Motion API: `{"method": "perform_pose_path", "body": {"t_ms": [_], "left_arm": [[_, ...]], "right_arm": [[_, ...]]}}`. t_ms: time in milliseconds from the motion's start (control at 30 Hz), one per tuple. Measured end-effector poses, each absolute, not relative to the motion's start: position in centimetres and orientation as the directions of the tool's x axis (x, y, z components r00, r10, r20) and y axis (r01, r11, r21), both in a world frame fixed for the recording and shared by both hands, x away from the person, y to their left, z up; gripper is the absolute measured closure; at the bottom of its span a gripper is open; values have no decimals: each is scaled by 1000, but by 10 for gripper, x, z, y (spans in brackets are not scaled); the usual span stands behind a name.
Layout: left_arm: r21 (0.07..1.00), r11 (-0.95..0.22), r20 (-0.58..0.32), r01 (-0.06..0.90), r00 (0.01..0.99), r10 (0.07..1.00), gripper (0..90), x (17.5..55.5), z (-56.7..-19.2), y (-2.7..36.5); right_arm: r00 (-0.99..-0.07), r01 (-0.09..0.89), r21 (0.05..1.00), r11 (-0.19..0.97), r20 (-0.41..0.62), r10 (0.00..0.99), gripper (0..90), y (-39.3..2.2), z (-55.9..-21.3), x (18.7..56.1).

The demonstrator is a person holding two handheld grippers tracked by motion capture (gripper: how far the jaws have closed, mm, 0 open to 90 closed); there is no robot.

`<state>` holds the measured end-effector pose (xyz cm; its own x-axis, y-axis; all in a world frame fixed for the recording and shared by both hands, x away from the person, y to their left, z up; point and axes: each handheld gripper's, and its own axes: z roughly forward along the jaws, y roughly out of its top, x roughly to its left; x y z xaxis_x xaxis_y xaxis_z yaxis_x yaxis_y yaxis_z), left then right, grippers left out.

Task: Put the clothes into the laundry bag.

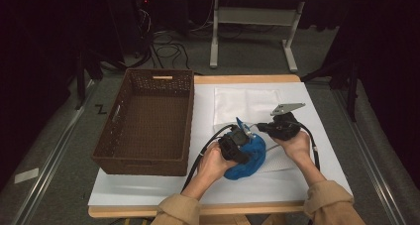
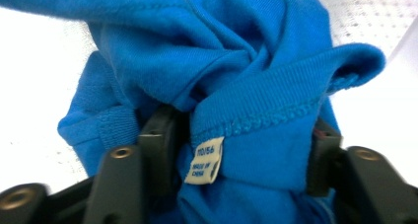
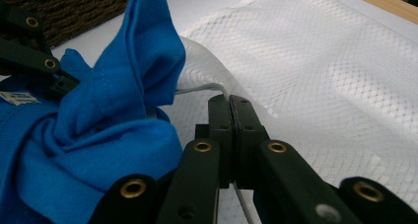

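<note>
Blue knit garment (image 1: 246, 158), bunched into a lump, sits under my left gripper (image 1: 236, 144) on the white table sheet (image 1: 148, 190). In the left gripper view the garment (image 2: 231, 61) fills the gap between the jaws — ribbed hem and a small white size label (image 2: 203, 161) right at the jaw line. Cloth touches both pads (image 2: 158, 135), but I cannot tell whether they press it or just flank it; jaws stand partly apart.

Right gripper (image 1: 261, 128) sits just right of the left one, near its tip. Jaws closed tight in the right gripper view (image 3: 230, 115) — pinched on a thin white drawstring (image 3: 197, 89) that runs from the edge of the white mesh laundry bag (image 3: 315, 71). Bag mouth edge is lifted at the pinch, the garment (image 3: 108, 130) pushed against it from the left gripper's side.

The bag (image 1: 245, 103) lies flat beyond both grippers. Brown woven basket (image 1: 148, 121) is well off to the left of the left gripper, rim touching the sheet edge.

Both hands low, forearms in tan sleeves (image 1: 327, 197).
</note>
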<state>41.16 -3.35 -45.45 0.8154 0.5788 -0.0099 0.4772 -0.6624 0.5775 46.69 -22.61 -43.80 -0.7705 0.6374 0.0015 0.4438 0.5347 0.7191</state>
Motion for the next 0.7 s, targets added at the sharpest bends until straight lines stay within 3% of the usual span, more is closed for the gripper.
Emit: {"method": "perform_pose_path", "body": {"t_ms": [167,400,533,700], "left_arm": [[601,-654,1,459,818,576,315,406,-447,-30],[631,-626,-22,458,817,576,284,402,-440,-24],[665,-604,-27,439,823,568,367,400,-437,-21],[663,-612,-16,431,825,565,569,401,-438,-23]], "right_arm": [[-768,443,721,532,-1,641,900,-227,-438,467],[-767,443,720,535,-5,642,900,-225,-437,467],[-766,444,718,535,-5,643,900,-225,-437,467],[-769,443,717,538,-5,640,900,-225,-435,467]]}}
